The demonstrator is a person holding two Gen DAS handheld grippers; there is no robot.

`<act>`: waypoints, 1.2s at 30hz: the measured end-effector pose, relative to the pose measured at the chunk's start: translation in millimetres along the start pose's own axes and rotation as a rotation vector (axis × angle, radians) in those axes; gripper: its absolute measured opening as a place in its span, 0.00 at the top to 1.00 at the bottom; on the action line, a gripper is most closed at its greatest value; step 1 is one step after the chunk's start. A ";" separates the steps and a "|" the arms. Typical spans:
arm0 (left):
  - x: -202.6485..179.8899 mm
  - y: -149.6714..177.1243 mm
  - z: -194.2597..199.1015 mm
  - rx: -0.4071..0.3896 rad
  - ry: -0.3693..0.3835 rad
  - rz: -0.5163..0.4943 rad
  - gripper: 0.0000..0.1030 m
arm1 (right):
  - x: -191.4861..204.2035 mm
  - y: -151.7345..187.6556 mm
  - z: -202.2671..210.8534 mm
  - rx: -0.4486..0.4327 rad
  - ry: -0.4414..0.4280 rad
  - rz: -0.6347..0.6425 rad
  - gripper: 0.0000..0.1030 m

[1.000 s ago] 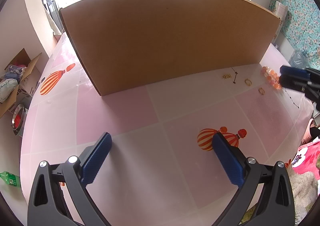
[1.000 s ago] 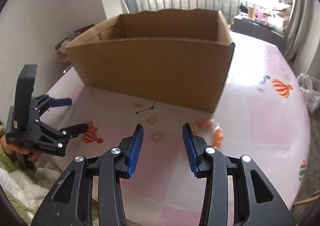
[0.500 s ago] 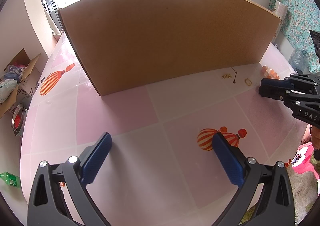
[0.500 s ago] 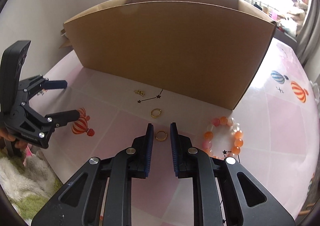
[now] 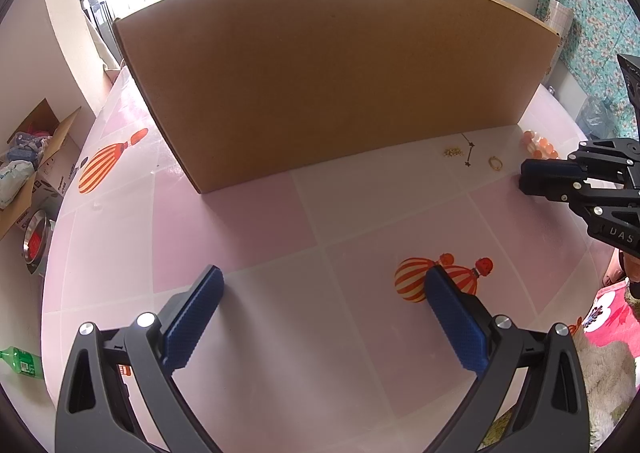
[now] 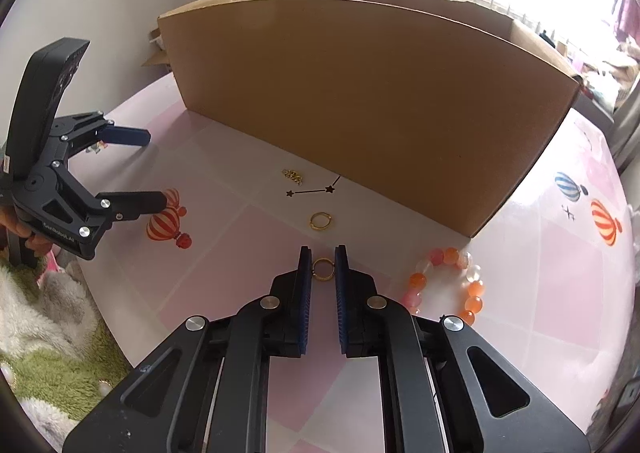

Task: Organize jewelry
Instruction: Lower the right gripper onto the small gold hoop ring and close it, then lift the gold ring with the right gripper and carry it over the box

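Fingers of the right gripper point(image 6: 323, 267) stand close on either side of a small gold ring point(image 6: 322, 269) lying on the pink-and-white checked tablecloth point(image 5: 280, 317); whether the blue pads actually pinch it cannot be told. A second gold ring point(image 6: 320, 220) lies just beyond, then a thin black chain with two stars point(image 6: 310, 191) and a little heap of gold bits point(image 6: 293, 175), all near the front wall of a big cardboard box point(image 6: 360, 101). An orange-and-pink bead bracelet point(image 6: 448, 285) lies just right of the right gripper.

The left gripper point(image 5: 324, 297) hovers over bare cloth well apart from the jewelry, its fingers spread wide — nothing between them. Its body reads "GenRoboLAI" or close to that in the right wrist view; in the left wrist view the right gripper shows the letters "UAS". Red striped balloons point(image 5: 436, 279) are printed on the cloth.
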State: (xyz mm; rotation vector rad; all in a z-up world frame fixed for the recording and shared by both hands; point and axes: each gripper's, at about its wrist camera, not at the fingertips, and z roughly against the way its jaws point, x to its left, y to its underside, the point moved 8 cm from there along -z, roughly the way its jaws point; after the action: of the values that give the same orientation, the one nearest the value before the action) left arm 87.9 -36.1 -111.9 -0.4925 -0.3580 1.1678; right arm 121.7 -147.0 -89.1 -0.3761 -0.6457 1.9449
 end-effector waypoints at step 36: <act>-128.2 -60.3 -15.9 -0.054 0.217 -0.332 0.85 | -46.4 36.6 25.2 -0.075 -0.002 -0.255 0.92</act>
State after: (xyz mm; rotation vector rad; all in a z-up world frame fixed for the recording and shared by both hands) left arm 97.6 -177.3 -94.5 -0.5770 -0.2714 0.7773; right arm 102.3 -208.2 -91.1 -0.3216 -0.7325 1.6820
